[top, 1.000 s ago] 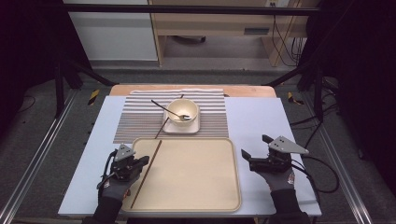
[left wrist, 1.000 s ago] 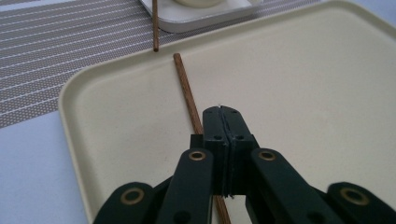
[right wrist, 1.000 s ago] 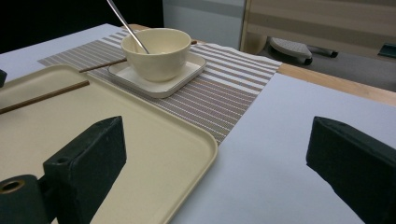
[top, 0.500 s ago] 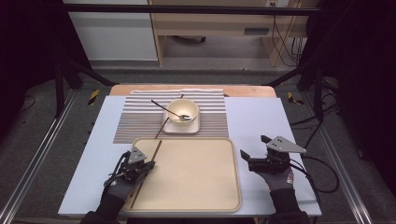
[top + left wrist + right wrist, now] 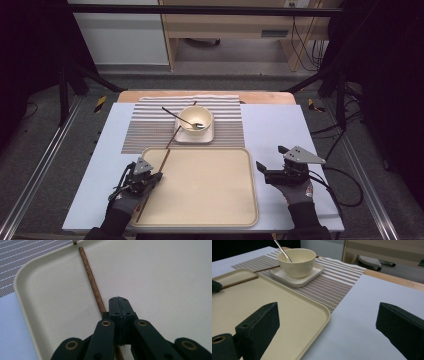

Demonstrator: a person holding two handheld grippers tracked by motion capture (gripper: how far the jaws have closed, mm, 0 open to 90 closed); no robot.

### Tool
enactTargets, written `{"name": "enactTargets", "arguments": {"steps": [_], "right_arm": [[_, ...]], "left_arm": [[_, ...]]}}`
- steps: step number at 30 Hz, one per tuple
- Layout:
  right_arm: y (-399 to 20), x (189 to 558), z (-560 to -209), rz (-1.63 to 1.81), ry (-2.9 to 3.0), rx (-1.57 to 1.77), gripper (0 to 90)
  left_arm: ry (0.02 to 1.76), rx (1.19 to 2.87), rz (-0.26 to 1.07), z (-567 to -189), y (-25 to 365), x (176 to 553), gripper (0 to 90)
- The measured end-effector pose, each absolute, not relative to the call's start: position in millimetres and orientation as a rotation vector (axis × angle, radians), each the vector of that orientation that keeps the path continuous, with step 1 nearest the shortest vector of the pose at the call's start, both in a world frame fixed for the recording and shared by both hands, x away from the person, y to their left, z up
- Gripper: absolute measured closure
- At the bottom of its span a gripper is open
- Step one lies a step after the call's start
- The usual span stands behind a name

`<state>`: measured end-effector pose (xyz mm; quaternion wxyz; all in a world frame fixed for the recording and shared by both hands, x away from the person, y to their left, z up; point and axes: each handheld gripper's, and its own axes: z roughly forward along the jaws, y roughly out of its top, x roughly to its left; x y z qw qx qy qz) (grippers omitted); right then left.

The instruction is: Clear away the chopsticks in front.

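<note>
The left gripper (image 5: 119,300) had its fingers closed on the chopstick (image 5: 91,280) lying in the tray (image 5: 210,220). The right gripper (image 5: 272,165) rested with fingers open above the surface (image 5: 285,125).

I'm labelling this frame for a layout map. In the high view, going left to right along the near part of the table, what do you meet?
left gripper → chopstick on the tray's left side → tray → right gripper

Cream tray (image 5: 210,190) — striped placemat (image 5: 150,131)
</note>
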<state>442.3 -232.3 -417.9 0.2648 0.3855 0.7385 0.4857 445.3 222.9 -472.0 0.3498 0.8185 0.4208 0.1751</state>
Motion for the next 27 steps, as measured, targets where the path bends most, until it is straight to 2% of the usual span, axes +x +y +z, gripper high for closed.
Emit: {"name": "enactTargets", "arguments": {"steps": [16,27], "right_arm": [[-232,443,-419,1.306,1.999,1.043,5.4],[-232,443,-419,1.306,2.001,1.044,5.5]], "left_arm": [[1.145,2.082,0.458,-470,236,444,89.5],[1.096,2.144,0.475,-469,222,458,89.5]]}}
